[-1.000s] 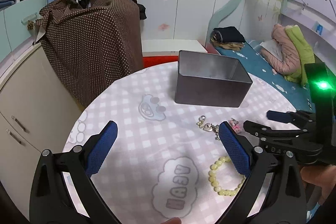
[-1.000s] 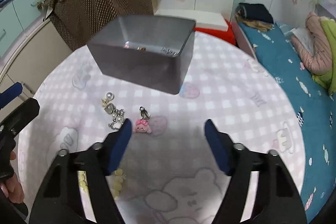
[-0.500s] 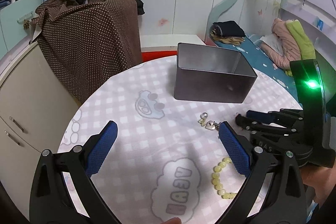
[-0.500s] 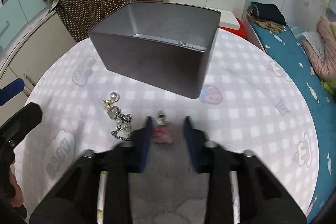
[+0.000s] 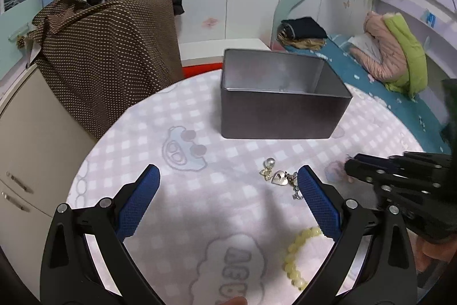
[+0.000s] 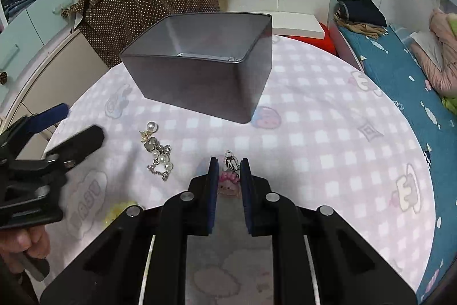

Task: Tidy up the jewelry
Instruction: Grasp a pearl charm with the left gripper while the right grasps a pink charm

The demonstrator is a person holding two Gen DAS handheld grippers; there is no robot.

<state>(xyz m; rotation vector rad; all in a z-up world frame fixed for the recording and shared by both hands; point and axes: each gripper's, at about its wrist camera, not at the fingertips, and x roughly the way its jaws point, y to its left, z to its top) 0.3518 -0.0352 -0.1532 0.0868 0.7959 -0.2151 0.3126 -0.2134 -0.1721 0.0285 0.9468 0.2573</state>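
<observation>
A grey metal tin (image 5: 281, 99) stands open on the round table; it also shows in the right wrist view (image 6: 200, 76). My right gripper (image 6: 228, 170) has its jaws closed narrowly around a pink charm with a metal clasp (image 6: 228, 179) on the cloth. A pearl and heart chain piece (image 6: 157, 153) lies left of it and shows in the left wrist view (image 5: 278, 176). A yellow bead bracelet (image 5: 297, 253) lies near my right-hand finger. My left gripper (image 5: 228, 190) is open and empty above the cloth.
The round table has a pink checked cloth (image 6: 328, 139). A brown dotted cover (image 5: 108, 53) drapes furniture at the back left. A bed with clothes (image 5: 385, 62) runs along the right. A cabinet (image 5: 25, 147) stands at the left.
My right gripper moved forward to the pink charm and closed its jaws around it. The left gripper stayed open and shifted only slightly.
</observation>
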